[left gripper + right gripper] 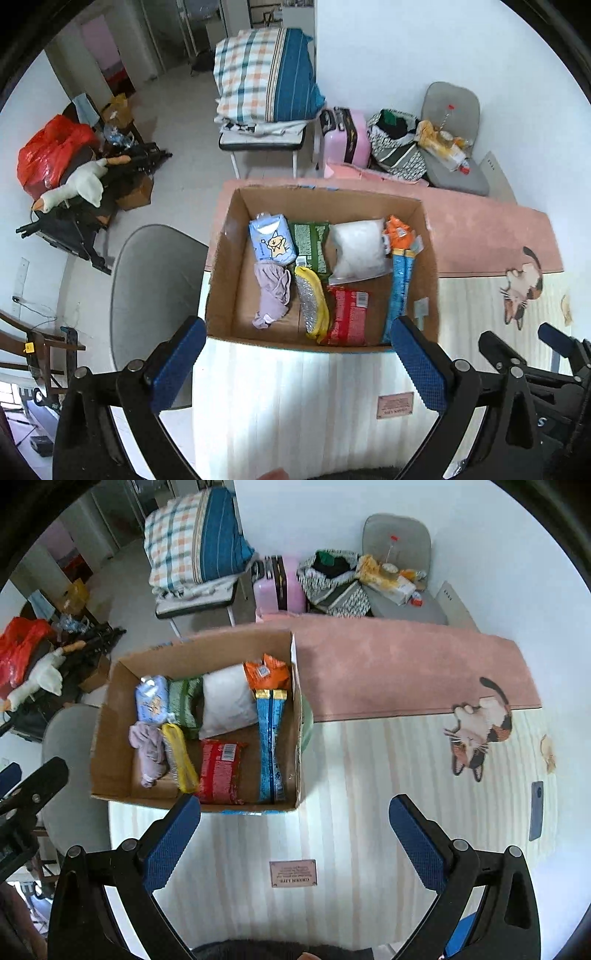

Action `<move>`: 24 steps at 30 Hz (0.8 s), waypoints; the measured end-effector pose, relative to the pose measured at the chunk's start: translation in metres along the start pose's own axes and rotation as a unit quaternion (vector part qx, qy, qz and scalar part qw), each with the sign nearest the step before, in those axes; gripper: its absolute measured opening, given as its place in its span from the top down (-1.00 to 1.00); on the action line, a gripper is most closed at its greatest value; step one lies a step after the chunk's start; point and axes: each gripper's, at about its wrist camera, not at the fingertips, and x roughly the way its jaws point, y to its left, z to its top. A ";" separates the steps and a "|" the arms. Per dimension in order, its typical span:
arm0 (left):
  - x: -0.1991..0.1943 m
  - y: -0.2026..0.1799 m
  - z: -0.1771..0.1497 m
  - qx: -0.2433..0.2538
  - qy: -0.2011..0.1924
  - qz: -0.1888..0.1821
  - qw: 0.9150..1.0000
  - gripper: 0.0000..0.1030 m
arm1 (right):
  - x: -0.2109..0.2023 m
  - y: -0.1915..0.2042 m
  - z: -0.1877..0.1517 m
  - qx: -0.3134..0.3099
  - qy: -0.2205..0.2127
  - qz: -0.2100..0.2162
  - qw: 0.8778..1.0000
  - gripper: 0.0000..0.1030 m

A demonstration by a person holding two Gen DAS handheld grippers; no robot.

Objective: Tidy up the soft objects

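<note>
An open cardboard box (pixel 221 258) (pixel 107 716) stands on the table. In it lie a blue tissue pack (pixel 272 243), a green packet (pixel 309 243), a white pillow-like bag (pixel 357 249) (pixel 227 701), an orange packet (pixel 397 232) (pixel 267 674), a long blue packet (pixel 400 288) (pixel 271 749), a red packet (pixel 348 315) (pixel 221 771), a yellow-edged sponge (pixel 312 304) (pixel 180 757) and a lilac cloth (pixel 272 293) (pixel 147 749). My left gripper (pixel 297 365) is open and empty above the box's near edge. My right gripper (pixel 295 842) is open and empty over the striped mat, right of the box.
The table carries a striped mat (pixel 369 794) with a cat picture (pixel 476 727), a pink strip (pixel 388 664) at the back and a dark phone (pixel 536 810) at the right. A grey chair (pixel 155 280) stands left of the table. Chairs with bedding (pixel 266 74), a pink suitcase (pixel 345 136) and clutter line the wall.
</note>
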 end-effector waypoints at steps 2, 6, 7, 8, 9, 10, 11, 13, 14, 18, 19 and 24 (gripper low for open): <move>-0.020 -0.002 -0.005 0.001 -0.010 -0.003 1.000 -0.98 | -0.031 -0.004 -0.006 -0.005 -0.021 0.004 1.000 -1.00; -0.058 -0.001 -0.010 -0.005 -0.031 -0.011 0.999 -0.98 | -0.077 -0.008 -0.014 -0.015 -0.050 0.009 0.999 -1.00; -0.066 -0.001 -0.012 -0.003 -0.037 -0.010 0.999 -0.98 | -0.089 -0.008 -0.017 -0.018 -0.058 0.009 0.998 -1.00; -0.073 -0.001 -0.013 -0.001 -0.044 -0.007 0.999 -0.98 | -0.101 -0.008 -0.020 -0.021 -0.067 0.008 0.997 -1.00; -0.083 0.000 -0.015 0.002 -0.052 0.001 0.999 -0.98 | -0.110 -0.009 -0.022 -0.023 -0.074 0.008 0.997 -1.00; -0.089 0.000 -0.016 0.003 -0.057 0.005 0.998 -0.98 | -0.121 -0.010 -0.025 -0.025 -0.083 0.006 0.996 -1.00; -0.095 0.002 -0.017 0.003 -0.060 0.005 0.998 -0.98 | -0.129 -0.009 -0.027 -0.027 -0.089 0.005 0.996 -1.00; -0.106 0.004 -0.021 -0.001 -0.063 0.002 0.998 -0.99 | -0.144 -0.010 -0.030 -0.030 -0.097 0.010 0.995 -1.00; -0.111 0.005 -0.023 -0.003 -0.063 0.002 0.998 -0.98 | -0.150 -0.010 -0.032 -0.032 -0.100 0.013 0.994 -1.00; -0.127 0.002 -0.031 -0.002 -0.068 0.000 0.998 -0.98 | -0.171 -0.010 -0.036 -0.038 -0.117 0.011 0.992 -1.00; -0.129 0.002 -0.032 -0.003 -0.069 -0.003 0.998 -0.99 | -0.175 -0.010 -0.036 -0.039 -0.119 0.011 0.992 -1.00; -0.138 -0.001 -0.036 -0.001 -0.072 -0.004 0.997 -0.98 | -0.188 -0.013 -0.038 -0.036 -0.128 0.010 0.991 -1.00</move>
